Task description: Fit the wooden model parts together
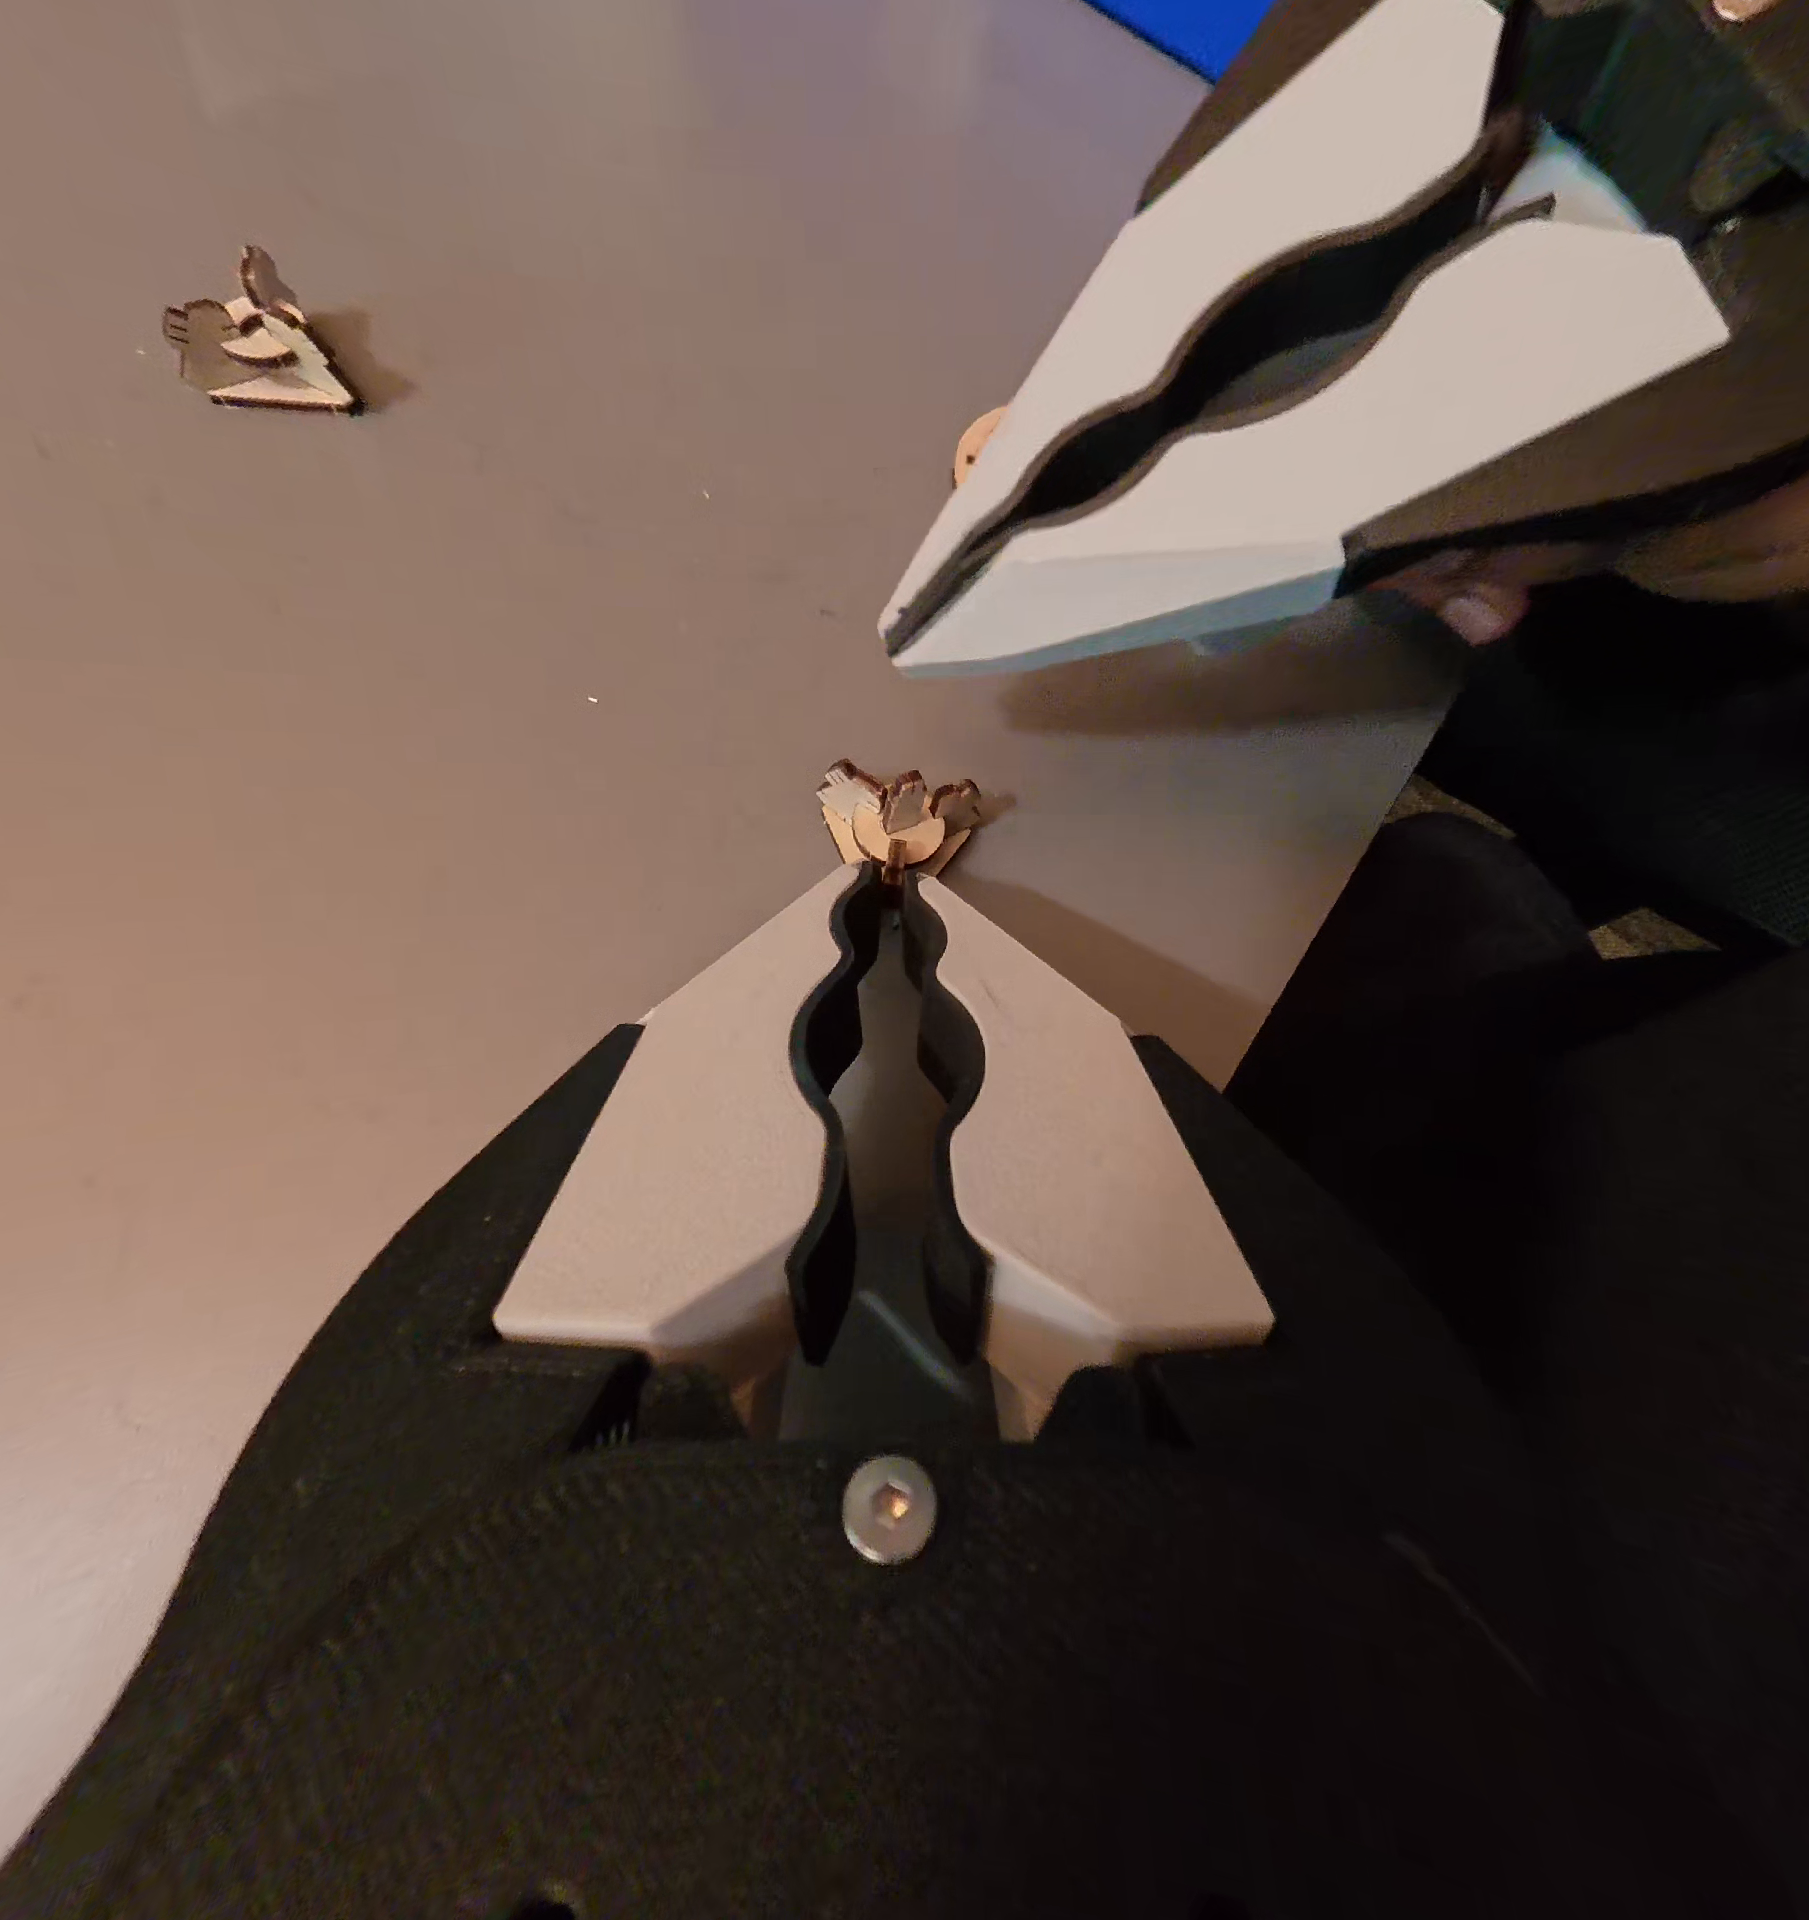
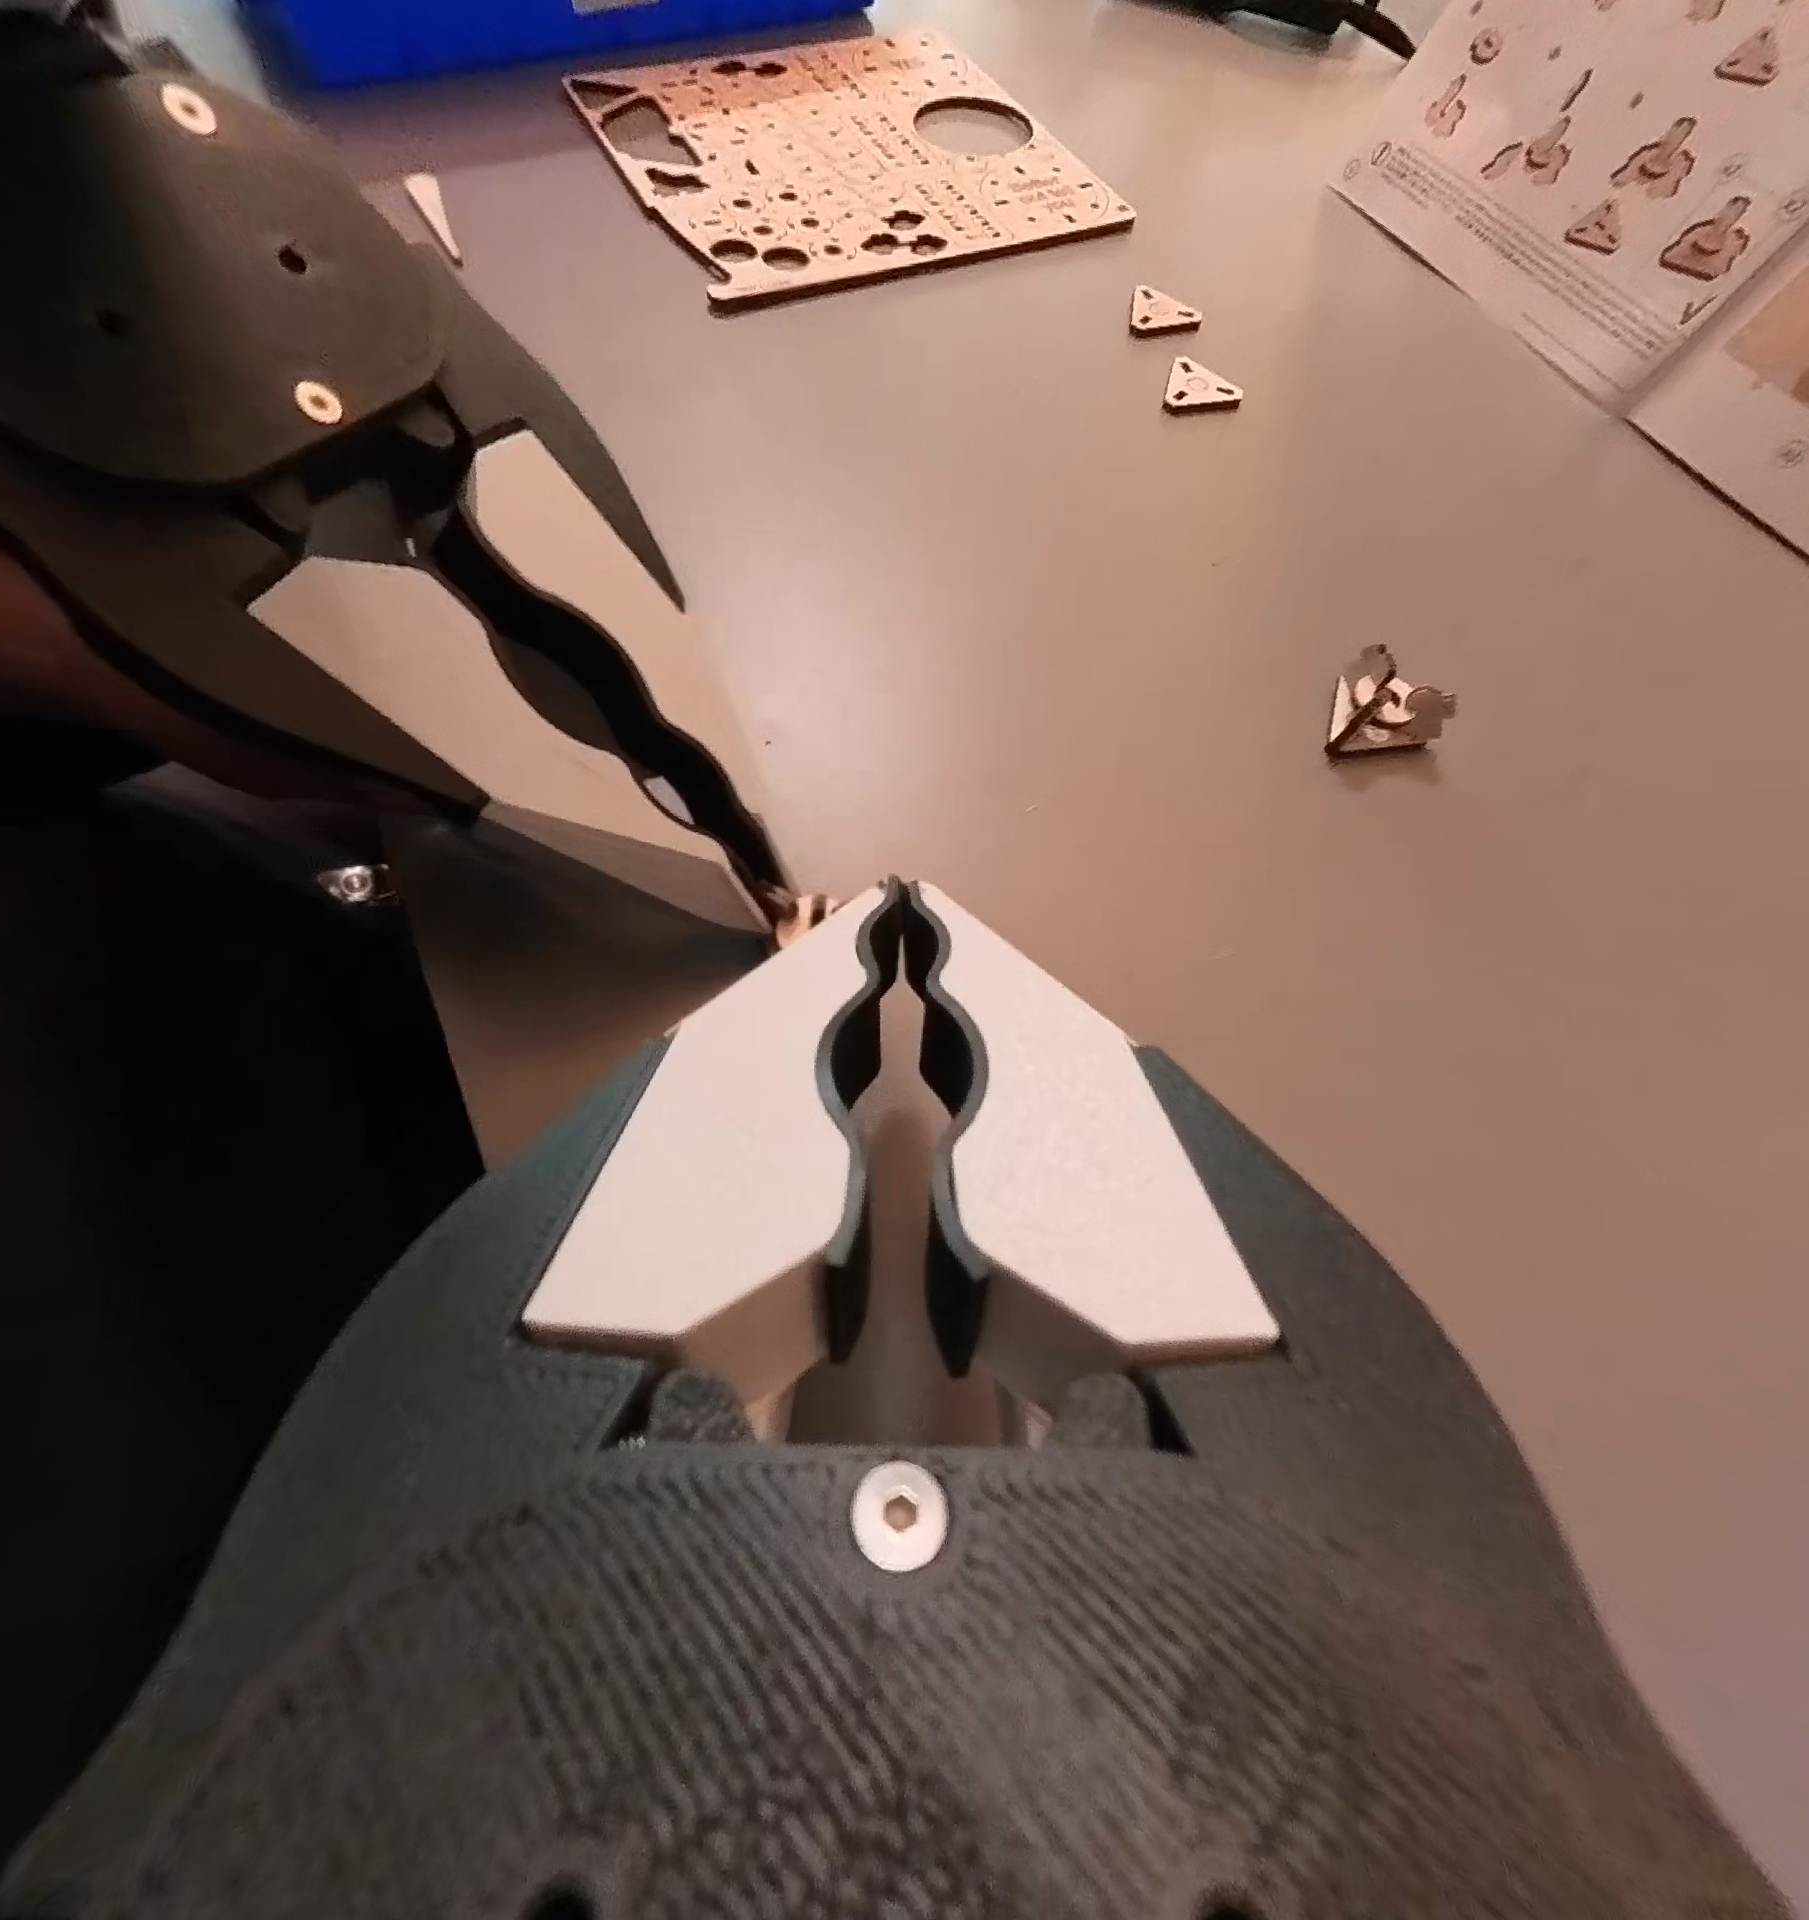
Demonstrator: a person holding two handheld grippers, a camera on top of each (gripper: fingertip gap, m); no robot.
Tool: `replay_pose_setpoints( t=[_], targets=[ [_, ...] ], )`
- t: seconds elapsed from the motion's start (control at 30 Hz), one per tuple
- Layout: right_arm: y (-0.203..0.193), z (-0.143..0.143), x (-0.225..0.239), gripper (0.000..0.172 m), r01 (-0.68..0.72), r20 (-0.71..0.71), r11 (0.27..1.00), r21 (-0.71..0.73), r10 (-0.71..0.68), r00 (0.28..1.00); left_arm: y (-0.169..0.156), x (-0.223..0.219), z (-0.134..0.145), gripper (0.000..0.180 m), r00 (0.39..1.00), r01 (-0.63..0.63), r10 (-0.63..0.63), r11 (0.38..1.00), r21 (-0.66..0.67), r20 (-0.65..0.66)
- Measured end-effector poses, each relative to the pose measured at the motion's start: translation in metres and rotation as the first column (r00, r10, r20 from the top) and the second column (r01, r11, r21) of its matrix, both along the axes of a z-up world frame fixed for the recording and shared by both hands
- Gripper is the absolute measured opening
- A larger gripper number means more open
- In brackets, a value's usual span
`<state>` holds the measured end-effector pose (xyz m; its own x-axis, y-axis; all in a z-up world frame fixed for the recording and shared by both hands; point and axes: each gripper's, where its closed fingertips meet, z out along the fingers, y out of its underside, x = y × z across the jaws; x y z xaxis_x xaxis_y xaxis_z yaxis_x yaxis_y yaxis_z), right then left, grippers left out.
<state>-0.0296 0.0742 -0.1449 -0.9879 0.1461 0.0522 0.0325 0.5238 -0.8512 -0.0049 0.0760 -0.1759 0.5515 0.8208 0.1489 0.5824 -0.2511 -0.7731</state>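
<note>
Already, a small wooden assembly [image 1: 895, 821] is pinched by the left claw [image 1: 892, 878]; the right claw [image 2: 902, 886] is closed on nothing, and another assembly [image 1: 256, 338] sits finished on the worktop [image 1: 567, 520].

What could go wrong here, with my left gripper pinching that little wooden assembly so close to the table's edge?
1. The left gripper clamps only a thin tab of the small wooden assembly; that tab might snap or slip out.
2. The assembly sits close to the table edge; if dropped, it could fall off.
3. The right gripper, shut and holding nothing, hovers right beside the left one; the two could collide or knock the assembly.
</note>
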Motion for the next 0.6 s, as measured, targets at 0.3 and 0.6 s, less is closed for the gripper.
replay_pose_setpoints(
  t=[0.3,0.6],
  targets=[
    [-0.001,-0.029,0.003,0.0,-0.04,0.134,0.993,0.112,0.025,0.991,-0.013,-0.001,0.002,0.011,0.997,0.038,-0.039,0.999,0.019,0.059],
    [0.003,-0.019,0.006,0.0,-0.01,0.094,0.997,0.076,0.003,0.996,-0.014,0.005,0.007,0.025,0.999,0.036,-0.037,0.998,0.042,0.026]
  ],
)
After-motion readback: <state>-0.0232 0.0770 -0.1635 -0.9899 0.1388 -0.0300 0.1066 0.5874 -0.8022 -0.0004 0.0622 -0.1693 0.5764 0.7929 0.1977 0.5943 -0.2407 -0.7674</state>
